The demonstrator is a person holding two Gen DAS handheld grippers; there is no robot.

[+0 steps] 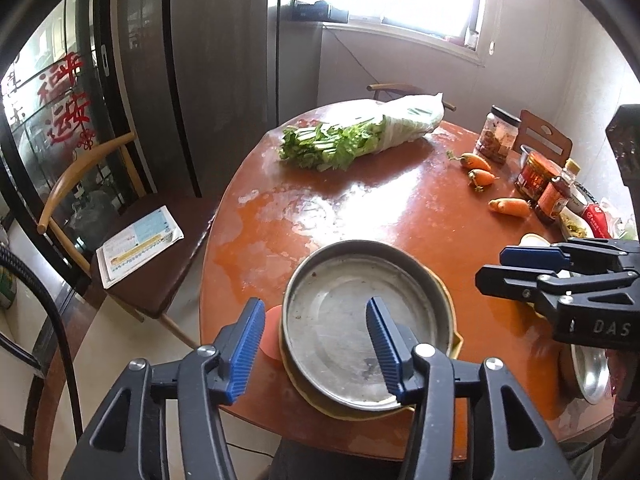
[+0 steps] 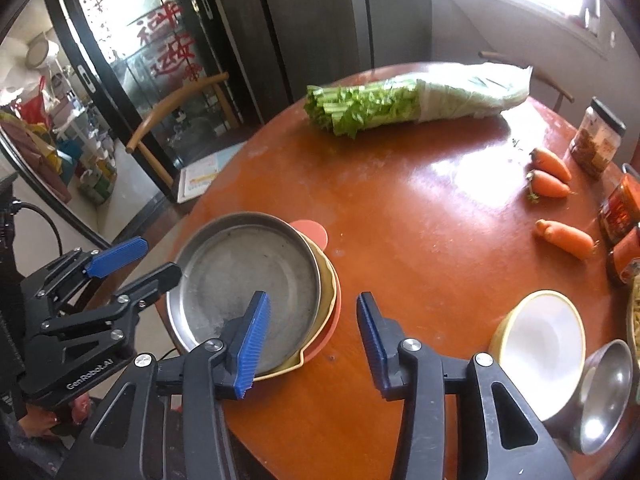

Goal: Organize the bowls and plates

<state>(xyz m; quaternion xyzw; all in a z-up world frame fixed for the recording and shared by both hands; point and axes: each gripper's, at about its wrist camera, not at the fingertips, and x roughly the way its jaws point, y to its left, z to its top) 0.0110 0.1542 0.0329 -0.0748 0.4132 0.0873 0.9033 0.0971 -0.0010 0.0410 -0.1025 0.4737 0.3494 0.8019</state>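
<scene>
metal plate on stacked plates — table's near-left edge | bowls right | greens behind

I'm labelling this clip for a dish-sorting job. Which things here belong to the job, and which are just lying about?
Part of the job:
metal plate on top of the stack
yellow dish under it
orange plate at the bottom
white bowl
steel bowl

Just lying about:
bagged greens
carrots
jars
paper on the chair

**Left fingers straddle the metal plate's rim**

I see my left gripper spread wide: one finger over the metal plate, the other outside its rim, beside the orange mat. Celery lies far beyond my fingertips.
</scene>
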